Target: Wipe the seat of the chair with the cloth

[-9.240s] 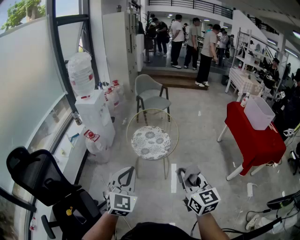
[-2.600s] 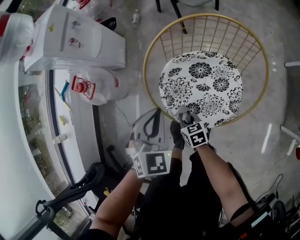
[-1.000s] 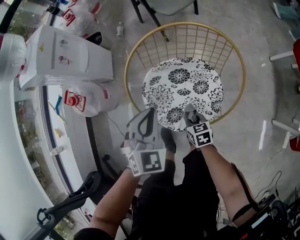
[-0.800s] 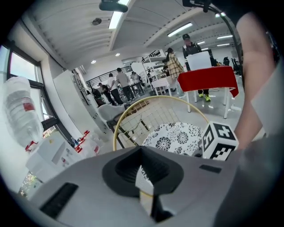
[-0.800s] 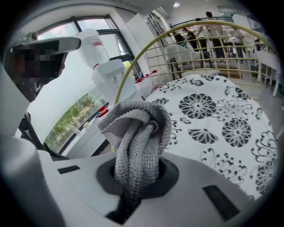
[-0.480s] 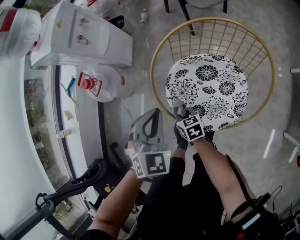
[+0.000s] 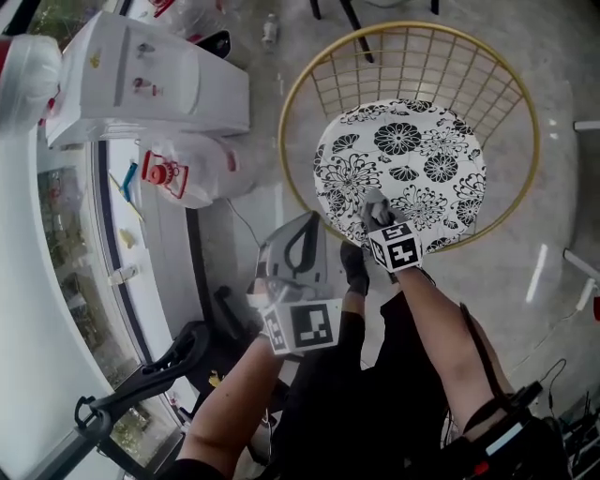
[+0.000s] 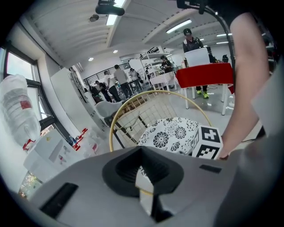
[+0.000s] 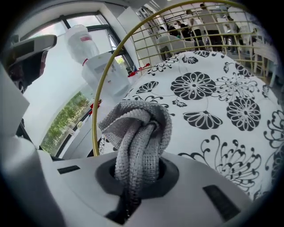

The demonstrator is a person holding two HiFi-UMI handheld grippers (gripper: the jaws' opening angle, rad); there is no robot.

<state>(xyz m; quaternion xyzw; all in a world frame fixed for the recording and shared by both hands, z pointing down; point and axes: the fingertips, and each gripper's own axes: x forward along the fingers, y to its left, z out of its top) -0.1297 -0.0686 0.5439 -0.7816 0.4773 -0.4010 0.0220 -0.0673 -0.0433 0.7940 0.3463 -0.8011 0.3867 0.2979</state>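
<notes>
The chair has a gold wire frame (image 7: pixel 298 84) and a round seat (image 7: pixel 412 155) printed with black flowers on white. My right gripper (image 7: pixel 378 214) is shut on a bunched grey cloth (image 7: pixel 374 201), which rests on the seat's near edge. In the right gripper view the cloth (image 9: pixel 140 133) sticks up out of the right gripper (image 9: pixel 136 175), with the seat (image 9: pixel 213 102) just beyond it. My left gripper (image 7: pixel 307 221) hangs shut and empty to the left, off the seat and outside the frame. From the left gripper (image 8: pixel 143 153) the seat (image 8: pixel 171 133) lies ahead.
A white water dispenser (image 7: pixel 150 80) and a plastic bag with red print (image 7: pixel 187 169) stand left of the chair by the window. A black machine handle (image 7: pixel 141 394) is at lower left. A second chair's legs (image 7: pixel 342 11) show behind. A red-covered table (image 8: pixel 202 75) stands farther off.
The right gripper has slid the cloth to the right along the near part of the seat, away from its left front edge. The left gripper has held its place.
</notes>
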